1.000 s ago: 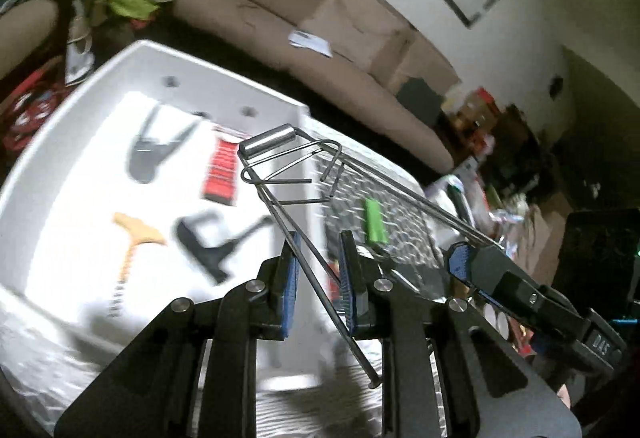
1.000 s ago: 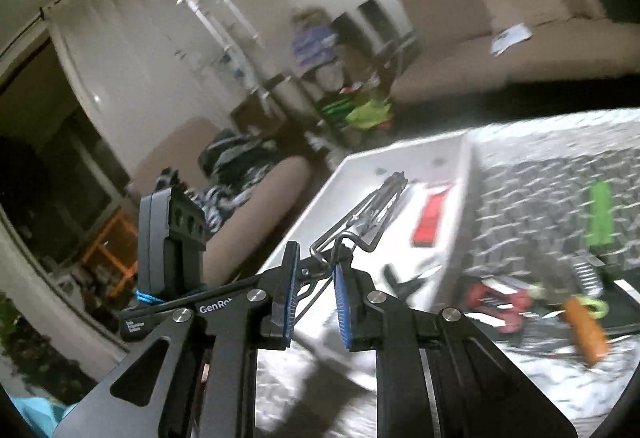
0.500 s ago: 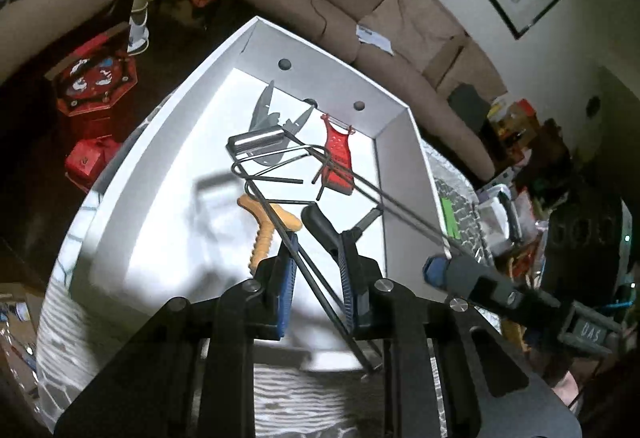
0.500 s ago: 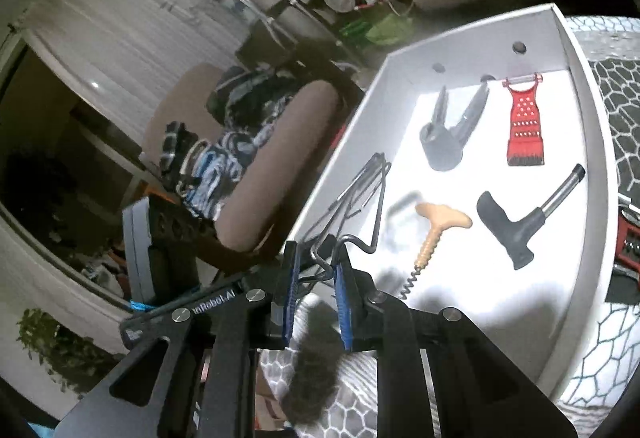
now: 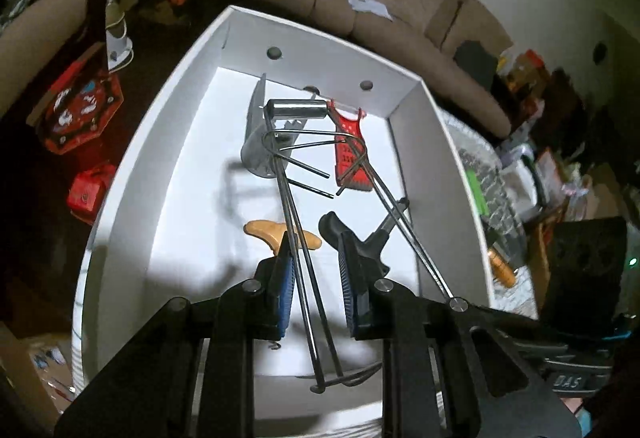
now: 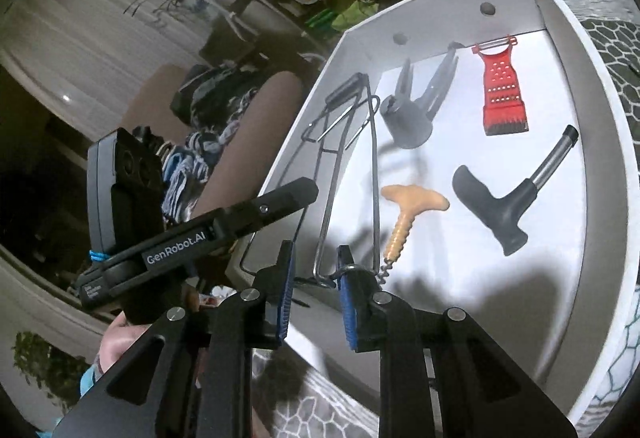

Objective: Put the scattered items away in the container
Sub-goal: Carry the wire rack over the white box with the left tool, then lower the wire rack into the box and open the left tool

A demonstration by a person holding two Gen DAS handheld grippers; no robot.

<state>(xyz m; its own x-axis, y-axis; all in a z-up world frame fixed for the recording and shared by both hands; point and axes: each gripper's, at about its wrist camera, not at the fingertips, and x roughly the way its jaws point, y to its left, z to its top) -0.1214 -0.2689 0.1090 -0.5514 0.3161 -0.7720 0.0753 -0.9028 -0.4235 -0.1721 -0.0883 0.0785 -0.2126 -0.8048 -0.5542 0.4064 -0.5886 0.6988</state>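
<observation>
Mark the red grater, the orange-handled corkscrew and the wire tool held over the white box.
red grater (image 6: pixel 502 94), right wrist view, middle of its perforated face
orange-handled corkscrew (image 6: pixel 414 200), right wrist view, on its T-shaped grip
wire tool (image 5: pixel 298 109), left wrist view, on its metal roller

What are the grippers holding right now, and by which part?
A bent-wire utensil with a metal roller. The left gripper straddles its long wire legs, jaws looking slack; the right gripper takes the wire loop at the far leg's end. Firm clamping cannot be told.

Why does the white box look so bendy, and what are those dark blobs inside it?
Left wrist view: the fisheye lens bows the white box's straight walls. Right wrist view: the dark blobs on the box floor are shadows, apparently cast by the wire utensil and the hand-held grippers; the room behind looks dim and soft.
</observation>
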